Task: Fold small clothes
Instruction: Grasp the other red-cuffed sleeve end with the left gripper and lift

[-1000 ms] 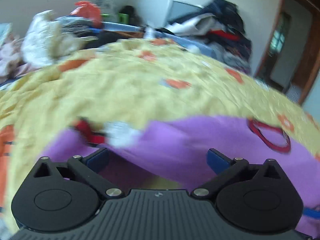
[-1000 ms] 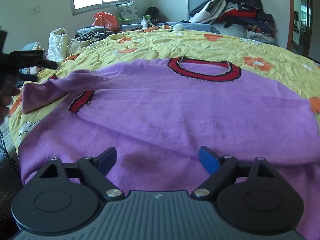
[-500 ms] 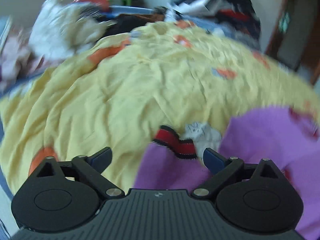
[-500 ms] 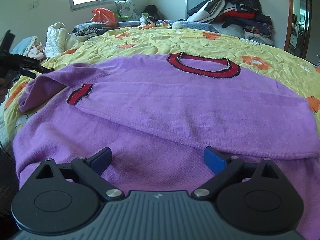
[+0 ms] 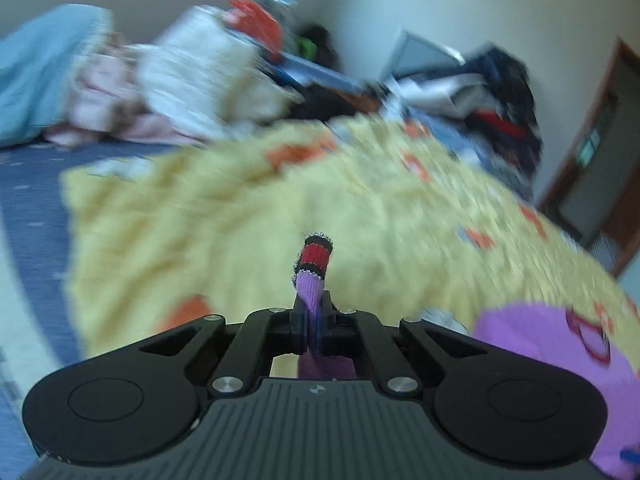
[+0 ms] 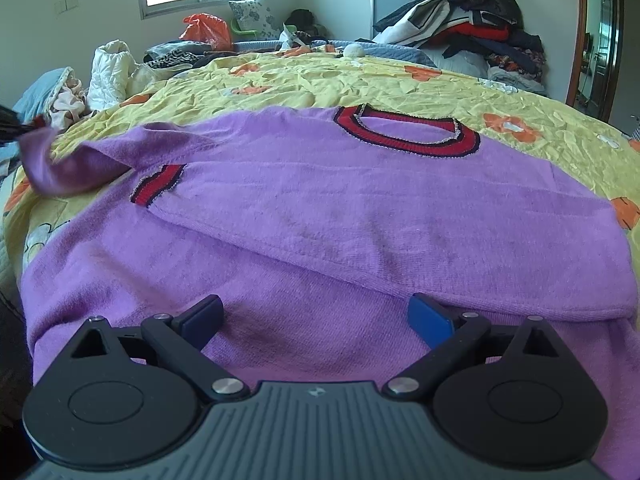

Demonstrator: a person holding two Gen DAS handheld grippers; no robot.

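The left gripper (image 5: 314,322) had its two black jaws pressed tight together. Between them it pinched one sleeve of the soft purple knitted sweater (image 6: 360,216). The sleeve's red cuff with dark edges (image 5: 314,256) stuck up just past the jaw tips. More purple cloth hung down behind the jaws. Far out in front of the left jaws lay the crinkly yellow bed cover with orange flowers (image 5: 224,220), and the picture there was blurry. To the right of those jaws and a bit below, part of the sweater body showed.

The right gripper (image 6: 316,318) had its jaws wide apart and held nothing. Its blue pads (image 6: 430,318) sat low over the bottom part of the sweater; I could not tell if they touched it. Right in front of these jaws the sweater lay flat on the yellow cover. One sleeve was folded across its middle, and that sleeve's red cuff (image 6: 158,186) lay ahead and to the left. The red round neck band (image 6: 408,132) was farther ahead. Far left of the jaws, the other sleeve (image 6: 80,164) was lifted off the bed and pulled out sideways. Beyond the cover, way ahead and to the right, was a big heap of dark clothes (image 6: 464,28).
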